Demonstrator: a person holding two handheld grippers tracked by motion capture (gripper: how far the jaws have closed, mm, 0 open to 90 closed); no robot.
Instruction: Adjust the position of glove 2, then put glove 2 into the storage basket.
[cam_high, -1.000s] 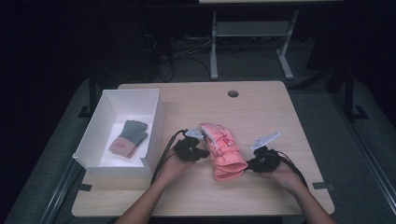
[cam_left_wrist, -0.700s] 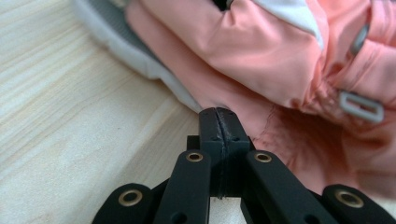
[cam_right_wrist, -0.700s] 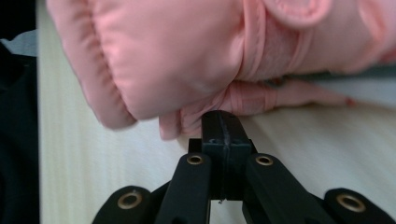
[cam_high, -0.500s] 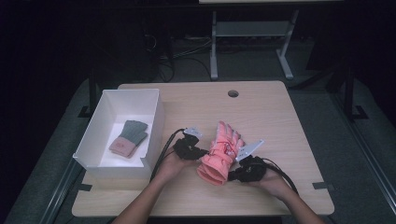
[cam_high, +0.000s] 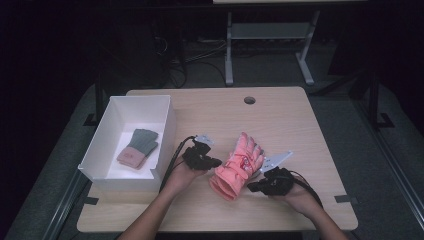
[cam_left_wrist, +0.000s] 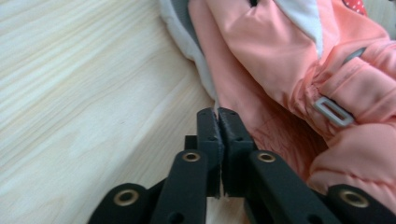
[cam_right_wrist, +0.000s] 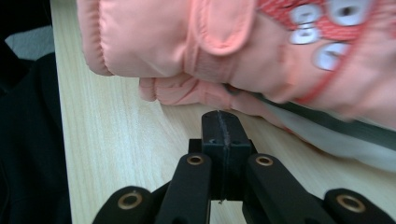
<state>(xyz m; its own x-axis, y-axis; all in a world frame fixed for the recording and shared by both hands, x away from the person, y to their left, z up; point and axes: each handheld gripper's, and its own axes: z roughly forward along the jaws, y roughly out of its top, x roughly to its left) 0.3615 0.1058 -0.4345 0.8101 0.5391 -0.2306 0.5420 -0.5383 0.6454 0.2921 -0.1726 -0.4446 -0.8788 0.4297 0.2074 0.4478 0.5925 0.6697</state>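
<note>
A light wooden table takes up the middle of the high view, with a small round hole near its far edge; dark floor surrounds it, and a grey metal stand rises beyond the far side.

On the table's left part sits a white open box; inside it lies one small glove, grey at the fingers and pink at the cuff, flat on the box floor.

Right of the box, near the middle of the table and towards the person, lies a pair of salmon-pink padded gloves, stacked one on the other, fingers pointing away and to the right, cuffs towards the near edge; a grey buckle sits on a wrist strap in the left gripper view.

Two bare forearms come in from the bottom; the left gripper sits just beside the gloves' left edge, and the right gripper sits at their lower right edge.

In the left gripper view the two black jaws meet, pressed together right at the white lining edge of the gloves, possibly pinching a sliver of it; I cannot tell for sure.

In the right gripper view the jaws are pressed flat together with nothing between them, their tip just short of the gloves' underside, low over the wood.
</note>
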